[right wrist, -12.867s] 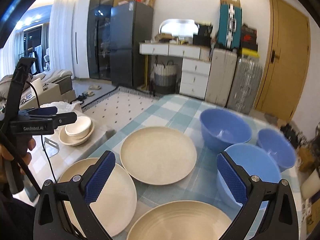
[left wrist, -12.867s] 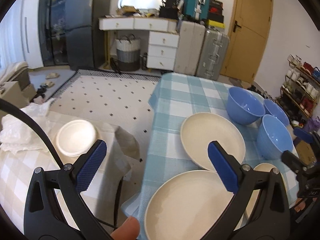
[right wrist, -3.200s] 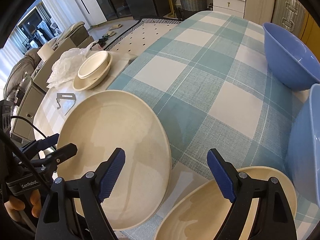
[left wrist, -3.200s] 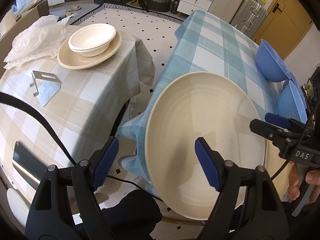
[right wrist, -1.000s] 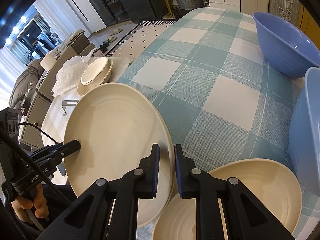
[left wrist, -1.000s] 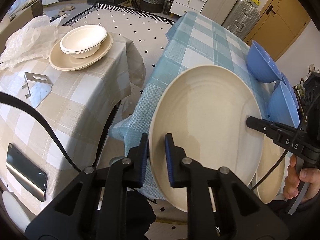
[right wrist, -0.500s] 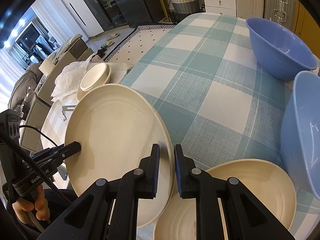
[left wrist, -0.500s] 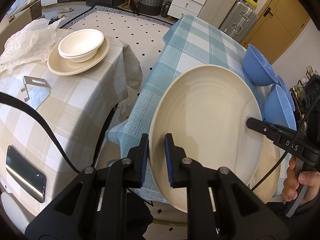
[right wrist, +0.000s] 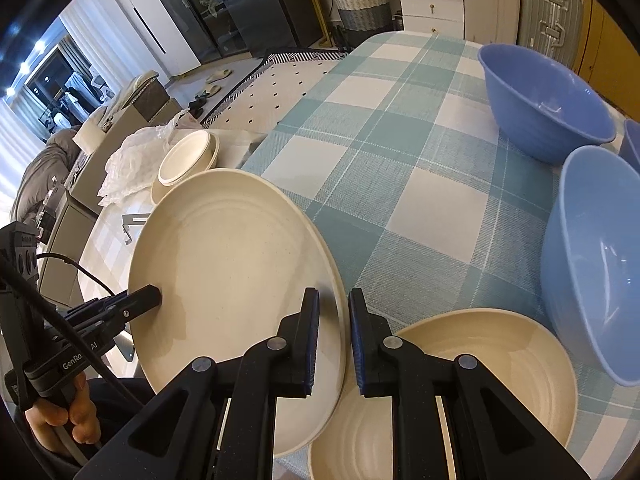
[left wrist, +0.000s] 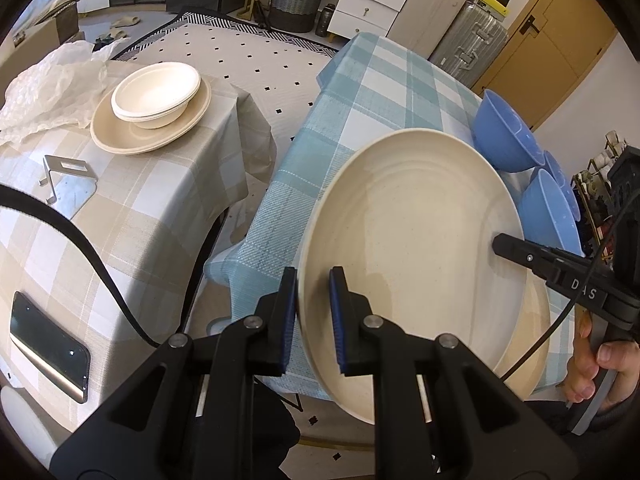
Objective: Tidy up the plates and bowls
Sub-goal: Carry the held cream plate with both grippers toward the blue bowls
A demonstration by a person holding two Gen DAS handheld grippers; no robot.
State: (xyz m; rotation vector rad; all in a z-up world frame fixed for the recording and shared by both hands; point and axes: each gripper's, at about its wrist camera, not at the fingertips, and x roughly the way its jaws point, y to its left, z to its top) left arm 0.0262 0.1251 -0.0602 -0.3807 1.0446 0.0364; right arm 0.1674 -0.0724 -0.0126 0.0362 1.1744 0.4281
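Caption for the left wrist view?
Both grippers, left and right, clamp opposite rims of a cream plate above the blue-checked table.

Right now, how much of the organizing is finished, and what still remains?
Done: white bowls sit stacked on a cream plate on the beige side table. In hand: both grippers, left and right, clamp one large cream plate. Left: another cream plate and three blue bowls on the checked table.
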